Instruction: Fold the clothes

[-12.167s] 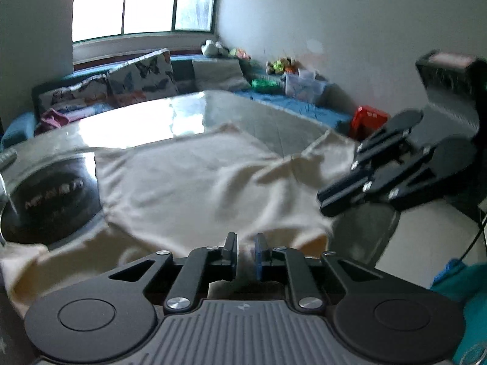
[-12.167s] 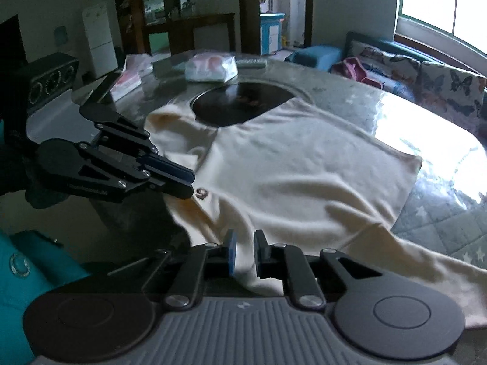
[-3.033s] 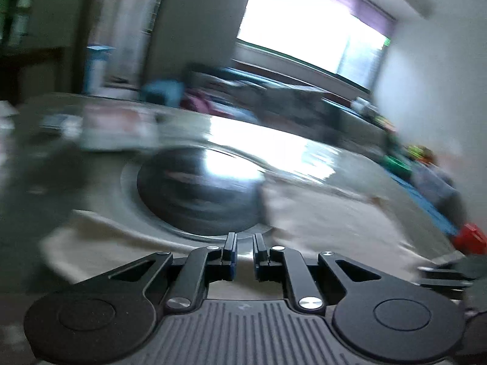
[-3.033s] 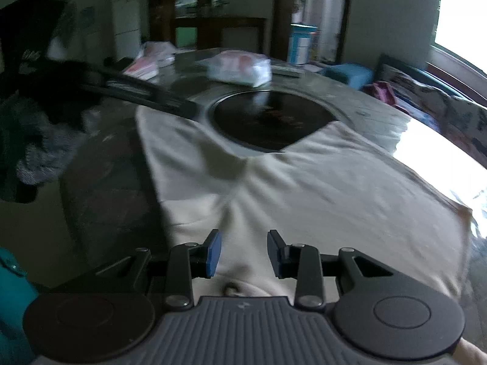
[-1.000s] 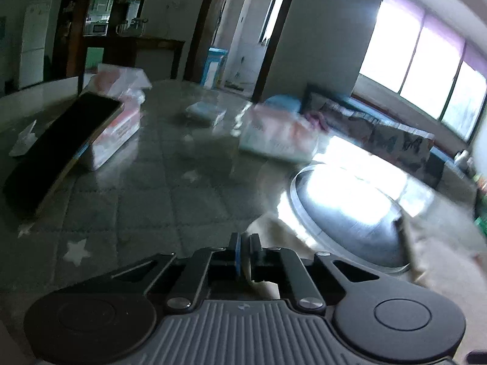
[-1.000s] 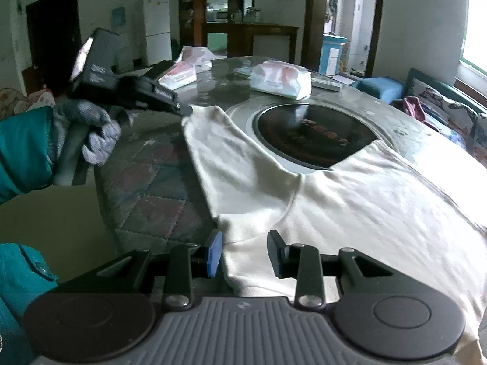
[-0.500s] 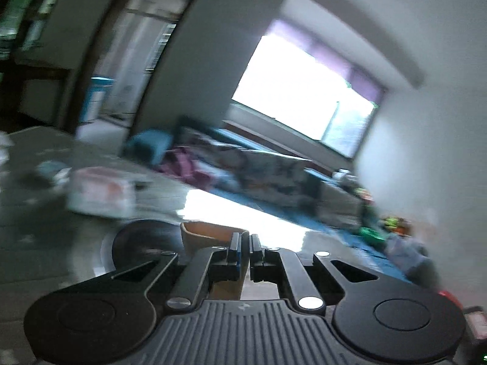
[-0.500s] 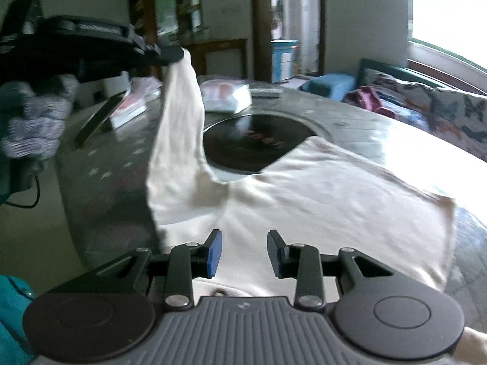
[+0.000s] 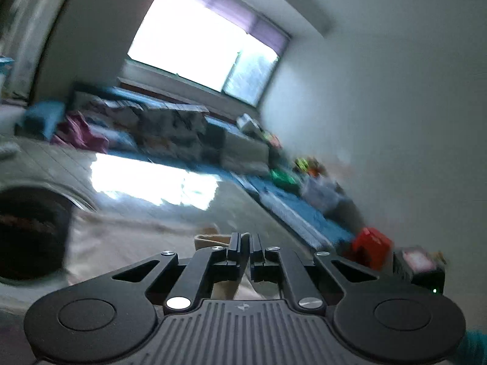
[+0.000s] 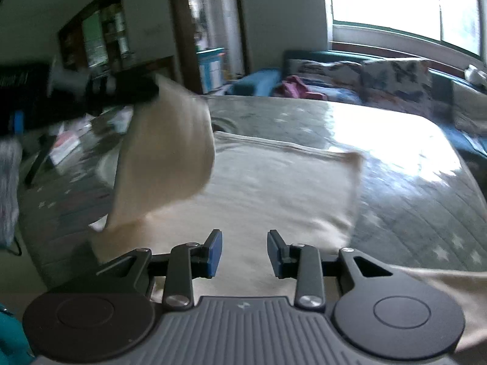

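Up above the grey star-patterned tabletop [image 10: 426, 213], the left gripper [image 9: 245, 245] has its fingers clenched on one sleeve [image 10: 166, 158] of the cream long-sleeved garment [image 10: 274, 188], the sleeve hanging lifted over the body, which lies spread flat. Nearer the tabletop's edge, the right gripper [image 10: 244, 252] hovers above the cloth, its blue-padded fingers [image 10: 214, 254] parted, grasping nothing.

You face a bright window [image 9: 194, 51] in a pale wall [image 9: 380, 91], with a blue sofa [image 10: 365, 73] (butterfly-print cushions) below it. Daylight glares off the grey star-patterned tabletop [image 10: 411, 182]; a doorway [image 10: 213, 30] stands left.
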